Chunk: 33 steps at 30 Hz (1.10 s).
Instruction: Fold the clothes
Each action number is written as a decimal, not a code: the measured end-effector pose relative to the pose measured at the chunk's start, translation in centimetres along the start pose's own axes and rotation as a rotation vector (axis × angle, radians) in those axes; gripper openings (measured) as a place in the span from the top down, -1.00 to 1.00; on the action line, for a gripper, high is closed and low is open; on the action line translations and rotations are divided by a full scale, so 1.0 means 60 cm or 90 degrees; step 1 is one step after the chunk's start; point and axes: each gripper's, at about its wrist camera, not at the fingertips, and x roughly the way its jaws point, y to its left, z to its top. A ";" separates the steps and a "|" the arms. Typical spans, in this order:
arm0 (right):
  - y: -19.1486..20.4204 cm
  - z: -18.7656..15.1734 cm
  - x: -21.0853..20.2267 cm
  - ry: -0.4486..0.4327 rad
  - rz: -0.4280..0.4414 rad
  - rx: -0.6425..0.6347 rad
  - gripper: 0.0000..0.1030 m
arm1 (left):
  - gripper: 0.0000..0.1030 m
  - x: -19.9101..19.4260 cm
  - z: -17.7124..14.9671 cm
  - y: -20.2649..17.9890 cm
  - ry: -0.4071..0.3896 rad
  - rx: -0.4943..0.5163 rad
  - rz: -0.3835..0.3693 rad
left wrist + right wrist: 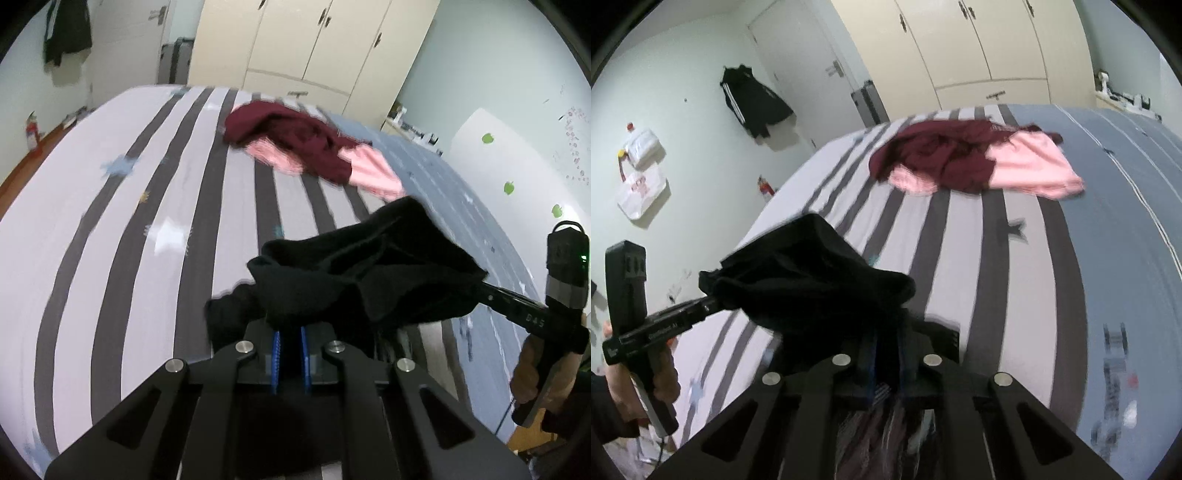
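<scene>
Our left claw (290,334) is clamped nearly shut on an edge of the black garment (369,273), its blue pads (276,352) pinching the cloth between them. Our right claw (886,354) is closed the same way on another edge of that garment, with dark fabric bunched between its jaws. The black garment hangs stretched between the two claws, lifted above the bed (110,229) rather than lying flat on it; how much of it still touches the sheet we cannot tell.

From the left wrist view we see the right gripper's handle (532,317) at the far right, with the hand (535,380) wrapped round it. From the right wrist view the left hand (661,373) grips its handle at the lower left.

Further up the bed, well apart from the held cloth, a maroon garment (938,155) lies crumpled over a pink garment (1034,170). The bed wears a striped grey and white sheet, with a blue cover (1126,206) along its right side.

Beyond the bed stands a cream wardrobe (314,40), and a black jacket (753,103) hangs on the wall beside a door.
</scene>
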 end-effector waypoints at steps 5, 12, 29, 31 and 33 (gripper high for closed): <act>-0.003 -0.099 -0.008 0.072 -0.005 0.039 0.88 | 0.86 0.012 -0.103 0.009 0.071 -0.022 0.028; -0.037 -0.184 0.054 0.163 -0.044 0.059 0.86 | 0.72 0.040 -0.167 0.038 0.130 -0.064 0.085; -0.039 -0.079 0.006 0.037 -0.089 0.056 0.71 | 0.61 0.030 -0.029 0.026 0.010 -0.019 0.115; -0.027 -0.059 0.041 0.021 -0.084 0.049 0.71 | 0.61 0.068 -0.003 0.009 -0.005 -0.003 0.099; -0.008 -0.040 0.079 0.011 -0.071 0.045 0.71 | 0.61 0.103 0.008 -0.003 -0.002 0.005 0.090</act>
